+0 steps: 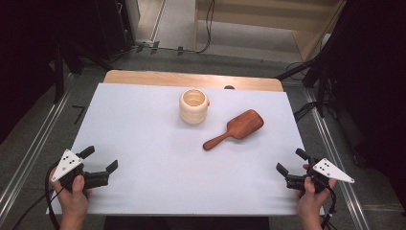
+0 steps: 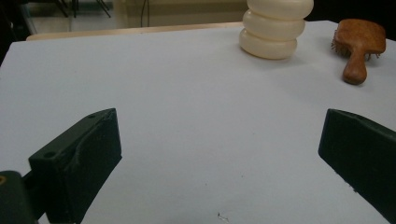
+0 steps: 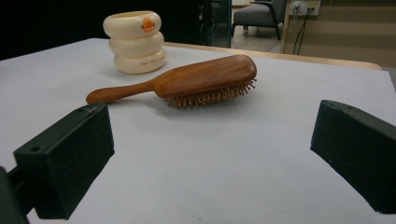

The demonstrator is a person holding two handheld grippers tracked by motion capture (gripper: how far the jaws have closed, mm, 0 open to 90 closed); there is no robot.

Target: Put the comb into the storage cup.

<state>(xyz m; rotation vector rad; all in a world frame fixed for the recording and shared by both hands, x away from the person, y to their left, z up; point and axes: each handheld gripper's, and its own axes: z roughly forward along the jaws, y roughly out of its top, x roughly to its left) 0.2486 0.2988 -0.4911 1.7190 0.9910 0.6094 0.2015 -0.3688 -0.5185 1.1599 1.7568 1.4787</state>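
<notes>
Wooden hairbrush (image 1: 234,129) lies bristles-down on the white table cover (image 1: 143,143), handle toward the person, with a cream ribbed cup (image 1: 194,106) of three stacked rings just beside its head. Nothing stands between either gripper and the brush. Small print on the cup's lowest ring is too fine to read, and the orange mark on its rim may be a logo. Left gripper (image 1: 99,160) and right gripper (image 1: 289,162) rest at the near corners, jaws spread wide and empty, both well apart from the brush, the right one nearer.
</notes>
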